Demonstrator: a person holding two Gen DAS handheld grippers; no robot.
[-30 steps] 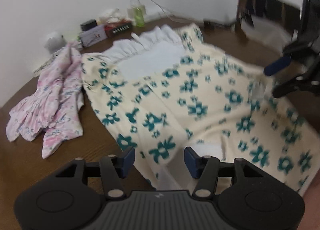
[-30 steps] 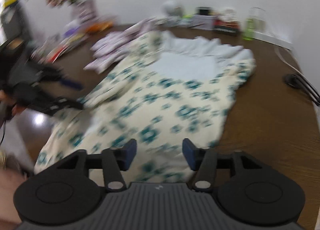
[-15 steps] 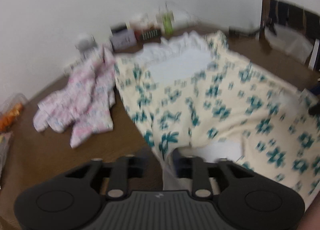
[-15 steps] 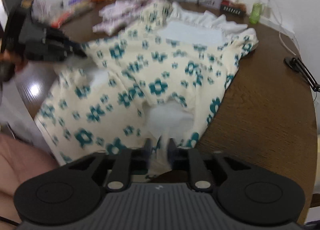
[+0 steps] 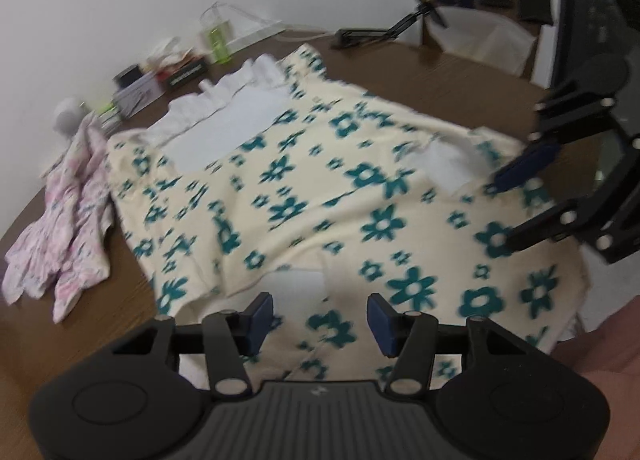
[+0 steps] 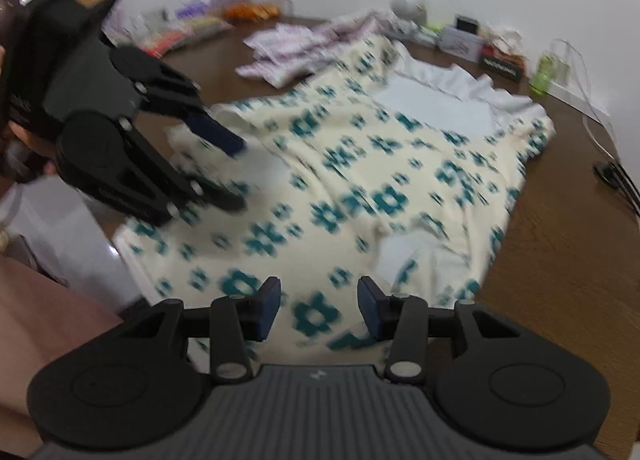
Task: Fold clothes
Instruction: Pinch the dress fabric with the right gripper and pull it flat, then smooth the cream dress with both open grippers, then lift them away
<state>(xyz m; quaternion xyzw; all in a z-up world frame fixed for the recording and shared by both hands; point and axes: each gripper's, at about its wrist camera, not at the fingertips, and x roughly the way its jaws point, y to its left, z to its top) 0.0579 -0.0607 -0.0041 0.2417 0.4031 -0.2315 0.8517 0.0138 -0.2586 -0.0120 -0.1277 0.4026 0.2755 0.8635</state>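
A cream garment with teal flowers [image 5: 320,188] and a white ruffled collar [image 5: 224,100] lies spread on the brown table [image 5: 460,88], with its near hem over the table's edge. My left gripper [image 5: 320,318] hovers over the near hem. Its jaws are opening, and the cloth lies under the gap without the pads pressing on it. My right gripper [image 6: 318,308] hovers over the same garment [image 6: 400,180] near its hem, jaws also opening and not gripping. Each gripper shows in the other's view: the right gripper [image 5: 516,204] at the right and the left gripper [image 6: 232,172] at the left.
A crumpled pink floral garment [image 5: 68,212] lies left of the cream one. Along the far wall stand a green bottle [image 5: 218,42], small boxes [image 5: 136,90], a white round object [image 5: 68,120] and cables. A black clamp lamp [image 5: 380,30] and a chair [image 5: 480,0] are behind.
Half a second ago both grippers were narrowed on the garment's near hem. Now both have widened and let the cloth go, and each has shifted sideways over it.
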